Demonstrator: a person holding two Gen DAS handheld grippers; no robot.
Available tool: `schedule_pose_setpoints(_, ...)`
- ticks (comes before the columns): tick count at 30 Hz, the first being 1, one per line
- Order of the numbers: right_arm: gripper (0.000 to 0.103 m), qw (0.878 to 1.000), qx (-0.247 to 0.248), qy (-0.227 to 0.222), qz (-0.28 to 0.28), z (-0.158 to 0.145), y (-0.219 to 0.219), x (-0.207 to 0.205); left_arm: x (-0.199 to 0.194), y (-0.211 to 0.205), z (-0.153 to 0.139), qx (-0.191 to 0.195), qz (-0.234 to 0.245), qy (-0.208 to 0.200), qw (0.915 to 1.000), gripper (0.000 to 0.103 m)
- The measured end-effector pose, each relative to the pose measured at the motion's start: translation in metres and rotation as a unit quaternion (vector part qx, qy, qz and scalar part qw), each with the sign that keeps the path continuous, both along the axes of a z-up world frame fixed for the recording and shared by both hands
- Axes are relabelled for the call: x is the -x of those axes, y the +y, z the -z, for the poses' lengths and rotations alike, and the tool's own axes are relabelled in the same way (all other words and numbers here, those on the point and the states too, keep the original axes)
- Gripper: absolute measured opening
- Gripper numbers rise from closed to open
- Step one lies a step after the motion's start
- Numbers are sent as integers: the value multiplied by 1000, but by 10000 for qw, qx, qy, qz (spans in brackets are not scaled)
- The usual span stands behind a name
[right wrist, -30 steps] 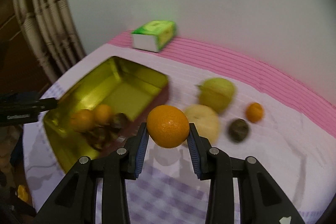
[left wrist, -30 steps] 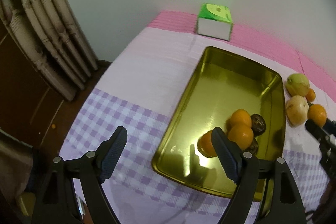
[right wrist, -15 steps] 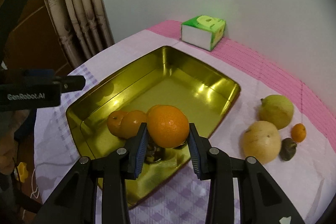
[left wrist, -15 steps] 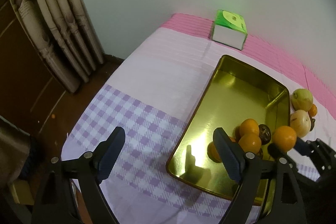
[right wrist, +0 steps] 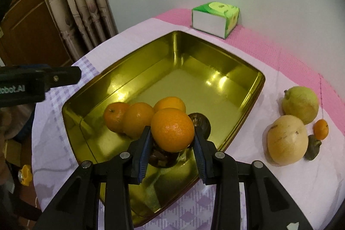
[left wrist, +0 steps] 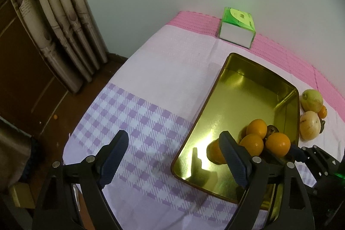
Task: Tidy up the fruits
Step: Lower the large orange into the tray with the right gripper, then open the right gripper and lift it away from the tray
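Observation:
My right gripper (right wrist: 172,133) is shut on an orange (right wrist: 172,129) and holds it over the near end of the gold tray (right wrist: 215,61). The tray holds three oranges (right wrist: 138,118) and dark brown fruits (right wrist: 200,122). In the left wrist view the held orange (left wrist: 277,144) hangs over the tray (left wrist: 254,83) beside the tray's oranges (left wrist: 256,128). My left gripper (left wrist: 174,148) is open and empty over the checked cloth, left of the tray. Outside the tray lie a green pear (right wrist: 300,105), a yellow pear (right wrist: 286,139), a small orange (right wrist: 320,129) and a dark fruit (right wrist: 312,147).
A green and white tissue box (right wrist: 215,18) stands at the back by the wall, also in the left wrist view (left wrist: 237,27). Curtains (left wrist: 60,21) hang at the left past the table edge. A pink and purple-checked cloth (left wrist: 138,113) covers the table.
My right gripper has carried the orange from the loose fruits on the right to above the tray's near end. My left gripper has drawn back and to the left, still open.

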State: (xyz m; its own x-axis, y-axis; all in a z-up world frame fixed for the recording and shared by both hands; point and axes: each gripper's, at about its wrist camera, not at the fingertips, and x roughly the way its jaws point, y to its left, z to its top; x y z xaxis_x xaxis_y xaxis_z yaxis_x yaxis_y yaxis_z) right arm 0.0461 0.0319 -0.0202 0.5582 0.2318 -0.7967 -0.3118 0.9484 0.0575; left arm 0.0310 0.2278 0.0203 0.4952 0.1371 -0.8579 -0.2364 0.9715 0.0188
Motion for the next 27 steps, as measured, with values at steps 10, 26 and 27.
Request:
schedule_pose_setpoints(10, 35, 9999, 77, 9, -78, 2, 2, 2, 11, 5, 4, 33, -26, 47, 10000, 86)
schedule_pose_setpoints(26, 42, 10000, 76, -33, -54, -2, 2, 3, 9, 1, 4, -20, 51, 65, 10000, 86)
schedule_pose_setpoints(27, 43, 9999, 76, -53, -43, -3, 2, 4, 8, 0, 3, -26, 51, 66, 10000, 86)
